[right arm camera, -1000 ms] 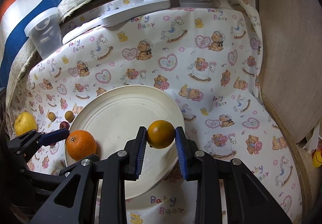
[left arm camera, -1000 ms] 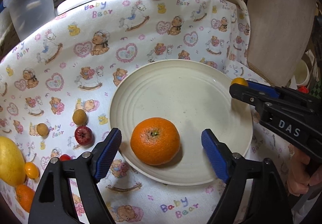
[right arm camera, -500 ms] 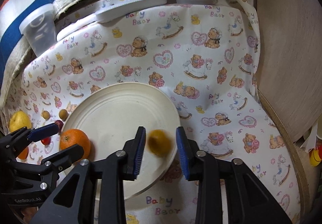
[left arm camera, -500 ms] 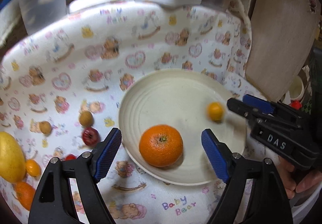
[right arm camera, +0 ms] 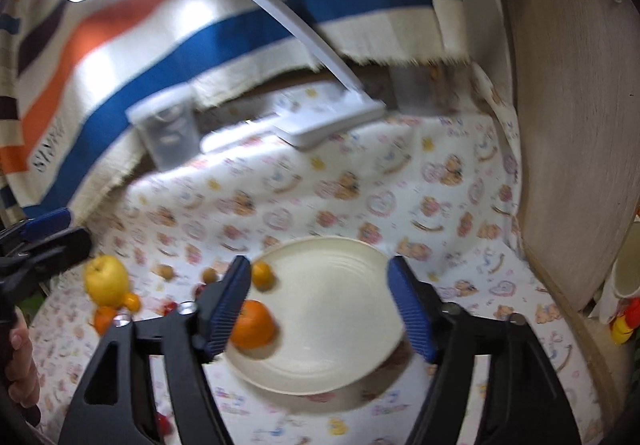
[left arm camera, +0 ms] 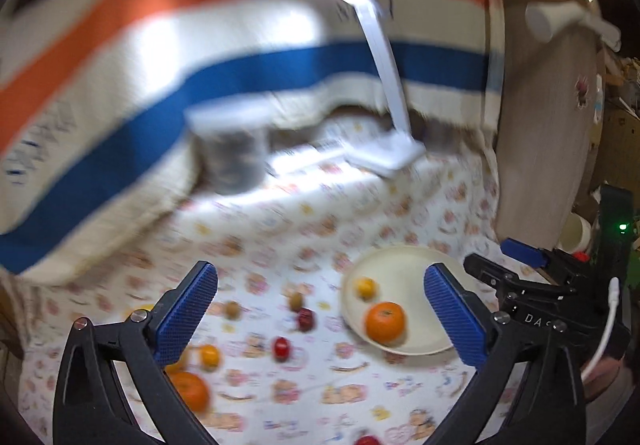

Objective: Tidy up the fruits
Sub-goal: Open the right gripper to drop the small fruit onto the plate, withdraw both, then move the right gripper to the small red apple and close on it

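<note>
A cream plate [left arm camera: 416,265] [right arm camera: 340,325] lies on the bear-print cloth. On it sit a big orange [left arm camera: 385,320] [right arm camera: 253,325] and a small yellow-orange fruit [left arm camera: 365,287] [right arm camera: 263,274]. My left gripper [left arm camera: 320,317] is open and empty, raised above the cloth left of the plate. My right gripper [right arm camera: 322,309] is open and empty, raised above the plate. Loose on the cloth left of the plate are small brown fruits [left arm camera: 296,300], red fruits [left arm camera: 305,319], small oranges [left arm camera: 209,356] and a yellow pear-like fruit [right arm camera: 105,279].
A white desk lamp [left arm camera: 394,157] [right arm camera: 328,117] and a clear plastic container [left arm camera: 232,153] [right arm camera: 168,129] stand at the back before a striped cloth. A wooden panel [right arm camera: 568,125] borders the right side. Both views are blurred.
My right gripper opened and let the small yellow-orange fruit drop on the plate, where it rolled left. Both grippers have lifted and pulled back, so more of the table shows.
</note>
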Tool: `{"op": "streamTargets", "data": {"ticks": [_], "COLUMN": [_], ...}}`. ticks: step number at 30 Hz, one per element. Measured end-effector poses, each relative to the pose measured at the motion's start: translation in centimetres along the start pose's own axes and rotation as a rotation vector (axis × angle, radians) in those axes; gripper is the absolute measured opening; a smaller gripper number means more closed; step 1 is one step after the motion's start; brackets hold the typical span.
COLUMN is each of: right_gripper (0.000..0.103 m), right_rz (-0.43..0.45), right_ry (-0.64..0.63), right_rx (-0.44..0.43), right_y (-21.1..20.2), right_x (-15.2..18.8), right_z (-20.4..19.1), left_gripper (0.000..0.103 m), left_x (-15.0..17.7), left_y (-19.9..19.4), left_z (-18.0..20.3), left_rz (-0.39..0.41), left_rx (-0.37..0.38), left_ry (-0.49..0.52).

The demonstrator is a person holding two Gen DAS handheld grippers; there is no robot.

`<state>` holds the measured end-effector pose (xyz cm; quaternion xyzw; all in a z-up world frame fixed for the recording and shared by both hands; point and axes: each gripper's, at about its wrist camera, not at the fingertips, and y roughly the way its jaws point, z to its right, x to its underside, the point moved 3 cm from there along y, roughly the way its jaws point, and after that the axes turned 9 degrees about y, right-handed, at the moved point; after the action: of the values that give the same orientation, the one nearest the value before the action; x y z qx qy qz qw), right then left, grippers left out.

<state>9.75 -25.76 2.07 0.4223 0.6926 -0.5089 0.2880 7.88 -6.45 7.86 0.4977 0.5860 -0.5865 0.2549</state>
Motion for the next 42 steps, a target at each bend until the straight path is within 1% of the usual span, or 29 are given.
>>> {"op": "streamTargets", "data": {"ticks": [2,4,5,7,8,9,11,13,15,17,20,22,24,27,30,32,34,37,38,40,42], "right_gripper": [0.074,0.082,0.089,0.09,0.094,0.103,0.102,0.102,0.102,0.102,0.102,0.102,0.102,0.102,0.102,0.102,0.102,0.102,0.101,0.093,0.08], "right_rz": [0.014,0.038,0.059,0.112,0.127,0.138,0.179,0.202,0.209,0.204,0.176,0.151,0.129,0.094,0.063,0.022,-0.05,-0.127,-0.142,-0.185,-0.242], "right_ry": [-0.047,-0.062,-0.062,-0.068,-0.078,-0.085,-0.087,-0.094,-0.109,-0.119,-0.136,-0.148,-0.159,-0.192,-0.204,-0.208,-0.223,-0.259,-0.271,-0.304,-0.336], "right_rx": [-0.009,-0.03,-0.038,-0.044,-0.049,-0.055,-0.069,-0.077,-0.085,-0.087,-0.102,-0.12,-0.126,-0.136,-0.154,-0.179,-0.21,-0.248,-0.258,-0.283,-0.292], "right_y": [-0.5,-1.2,-1.6,-2.5,-2.8,-3.1,-3.9,-4.4,-4.7,-4.6,-4.3,-4.1,-3.7,-3.2,-2.9,-2.6,-2.0,-1.5,-1.3,-1.0,-0.3], "right_x": [0.3,0.5,0.6,0.6,0.6,0.6,0.7,0.8,1.0,1.4,2.0,2.7,3.3,4.2,5.0,5.5,6.3,7.5,7.9,8.9,10.1], "right_z": [-1.2,-1.9,-2.0,-2.6,-2.8,-3.0,-3.3,-3.6,-4.0,-4.5,-5.0,-5.5,-5.9,-6.7,-7.3,-7.7,-8.4,-9.1,-9.3,-9.9,-10.4], "left_gripper": [0.103,0.103,0.103,0.103,0.103,0.103,0.103,0.103,0.103,0.103,0.103,0.103,0.103,0.103,0.103,0.103,0.103,0.103,0.103,0.103,0.103], "left_x": [1.0,2.1,2.6,3.7,4.2,4.6,5.3,5.7,6.2,6.8,7.9,8.5,8.7,8.7,8.8,8.9,8.9,9.2,9.3,9.4,9.5], "left_y": [-1.8,-3.0,-3.4,-4.3,-4.9,-5.3,-6.1,-6.4,-6.1,-5.5,-4.4,-4.5,-4.9,-5.4,-5.4,-5.2,-5.4,-6.2,-6.4,-6.3,-6.1], "left_z": [-0.8,-1.7,-2.2,-2.9,-3.3,-3.8,-4.5,-5.2,-5.7,-6.1,-6.4,-6.5,-6.7,-6.6,-6.5,-6.4,-6.4,-7.0,-7.3,-7.8,-8.1], "left_rz": [0.046,0.071,0.079,0.103,0.123,0.143,0.175,0.191,0.188,0.164,0.097,0.089,0.101,0.116,0.115,0.111,0.12,0.172,0.182,0.179,0.166], "left_rx": [-0.039,-0.073,-0.089,-0.106,-0.108,-0.114,-0.127,-0.127,-0.122,-0.123,-0.092,-0.066,-0.048,-0.075,-0.068,-0.067,-0.094,-0.157,-0.169,-0.173,-0.18], "left_ry": [0.008,-0.002,-0.01,-0.028,-0.038,-0.052,-0.083,-0.106,-0.122,-0.141,-0.168,-0.197,-0.222,-0.224,-0.236,-0.235,-0.234,-0.268,-0.28,-0.295,-0.305]}}
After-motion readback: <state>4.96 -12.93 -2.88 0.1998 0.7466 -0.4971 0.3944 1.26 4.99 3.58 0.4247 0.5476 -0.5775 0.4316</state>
